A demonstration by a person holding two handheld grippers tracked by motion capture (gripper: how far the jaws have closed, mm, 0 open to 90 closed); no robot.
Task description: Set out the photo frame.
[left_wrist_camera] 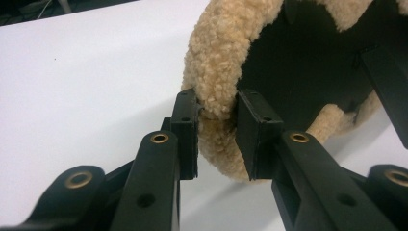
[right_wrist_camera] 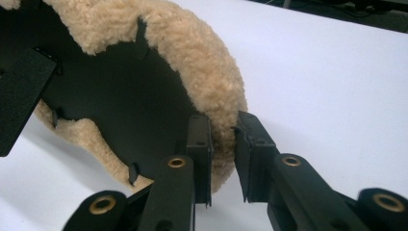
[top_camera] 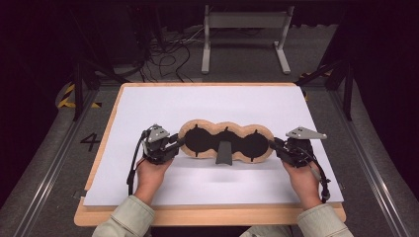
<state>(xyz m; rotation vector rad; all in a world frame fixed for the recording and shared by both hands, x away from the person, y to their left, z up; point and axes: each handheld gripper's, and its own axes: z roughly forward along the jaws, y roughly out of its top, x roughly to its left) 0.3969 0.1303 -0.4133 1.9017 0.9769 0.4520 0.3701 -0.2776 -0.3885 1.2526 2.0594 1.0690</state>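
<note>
From above, the fleece-rimmed black cover lies flat on the white surface between the two grippers, a dark tab at its near edge. The left gripper view shows its fingers clenched on the fleecy rim (one finger outside, one over the black lining), and the right gripper view shows the same grasp on the opposite end. Both hands reach forward from the near edge, grippers angled inward toward the cover's ends.
</note>
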